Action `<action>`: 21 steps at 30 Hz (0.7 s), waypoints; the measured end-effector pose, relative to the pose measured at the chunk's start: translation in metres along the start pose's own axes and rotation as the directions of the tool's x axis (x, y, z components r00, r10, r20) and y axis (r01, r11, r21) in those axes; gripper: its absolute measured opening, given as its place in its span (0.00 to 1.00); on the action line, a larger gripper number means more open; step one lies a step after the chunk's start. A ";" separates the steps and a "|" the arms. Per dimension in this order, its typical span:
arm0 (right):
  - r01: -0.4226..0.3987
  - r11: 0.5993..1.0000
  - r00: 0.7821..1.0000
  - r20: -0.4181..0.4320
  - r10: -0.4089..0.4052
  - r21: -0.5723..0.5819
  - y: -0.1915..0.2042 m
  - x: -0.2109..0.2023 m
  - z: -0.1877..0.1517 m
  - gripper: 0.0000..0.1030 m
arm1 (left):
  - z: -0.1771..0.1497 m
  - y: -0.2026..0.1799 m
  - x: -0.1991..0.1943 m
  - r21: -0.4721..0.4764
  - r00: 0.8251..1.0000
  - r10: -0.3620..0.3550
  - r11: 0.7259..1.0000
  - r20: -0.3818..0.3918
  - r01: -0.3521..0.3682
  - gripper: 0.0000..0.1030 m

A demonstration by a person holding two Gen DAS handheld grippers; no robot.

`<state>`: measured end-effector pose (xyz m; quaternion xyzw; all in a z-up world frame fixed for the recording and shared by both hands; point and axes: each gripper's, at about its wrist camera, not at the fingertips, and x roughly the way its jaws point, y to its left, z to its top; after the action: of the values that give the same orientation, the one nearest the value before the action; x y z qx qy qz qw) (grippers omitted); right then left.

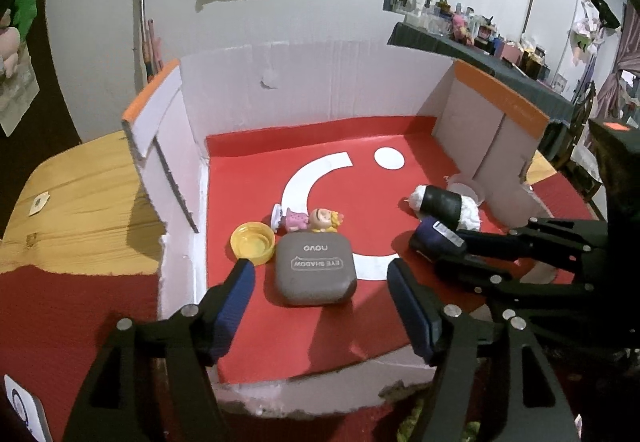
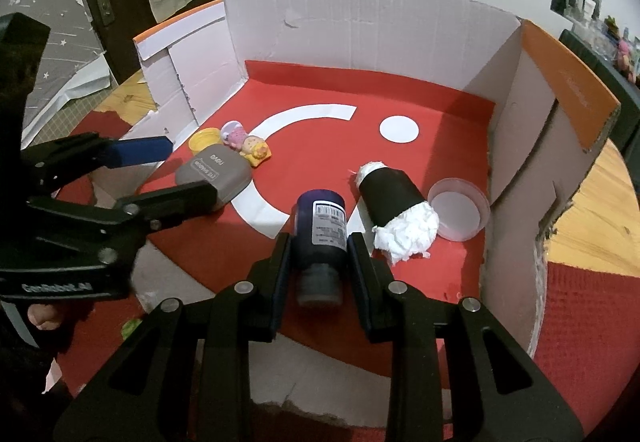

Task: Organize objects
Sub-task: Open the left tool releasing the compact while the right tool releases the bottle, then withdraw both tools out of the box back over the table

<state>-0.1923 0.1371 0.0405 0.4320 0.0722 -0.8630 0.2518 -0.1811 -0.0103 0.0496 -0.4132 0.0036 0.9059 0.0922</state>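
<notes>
A red-floored cardboard box (image 1: 248,178) (image 2: 440,106) holds the objects. My left gripper (image 1: 320,282) is open, its fingers on either side of a grey eye-shadow case (image 1: 314,268) (image 2: 214,172) lying on the floor. Behind the case lie a yellow cap (image 1: 253,242) (image 2: 205,138) and a small doll figure (image 1: 310,220) (image 2: 246,142). My right gripper (image 2: 319,248) (image 1: 448,248) is shut on a dark blue bottle (image 2: 320,222) (image 1: 434,236) with a barcode label. A black tube stuffed with white tissue (image 2: 394,210) (image 1: 444,204) lies just right of it.
A white round lid (image 2: 460,208) (image 1: 466,188) lies against the box's right wall. The box stands on a wooden table (image 1: 80,194) with red cloth (image 2: 584,322). Cardboard walls with orange rims (image 2: 568,82) enclose left, back and right.
</notes>
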 end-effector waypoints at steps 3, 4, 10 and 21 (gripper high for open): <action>0.002 1.000 1.000 0.009 -0.002 0.007 0.000 -0.004 -0.002 0.26 | -0.004 0.001 -0.006 -0.003 1.000 0.006 1.000 0.007 -0.006 0.72; 0.003 1.000 1.000 0.011 -0.003 0.008 0.000 -0.006 -0.002 0.26 | -0.005 0.001 -0.009 -0.006 1.000 0.006 1.000 0.010 -0.005 0.73; 0.010 1.000 1.000 0.018 -0.010 0.004 0.004 -0.013 -0.006 0.27 | -0.012 0.003 -0.022 -0.025 0.999 0.007 1.000 0.034 -0.006 0.79; 0.021 1.000 0.999 0.046 -0.022 0.020 0.006 -0.030 -0.012 0.32 | -0.023 0.006 -0.035 -0.044 0.999 0.013 0.999 0.053 -0.010 0.85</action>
<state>-0.1661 0.1465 0.0570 0.4135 0.0626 -0.8760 0.2401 -0.1423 -0.0239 0.0605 -0.3909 -0.0161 0.9170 0.0780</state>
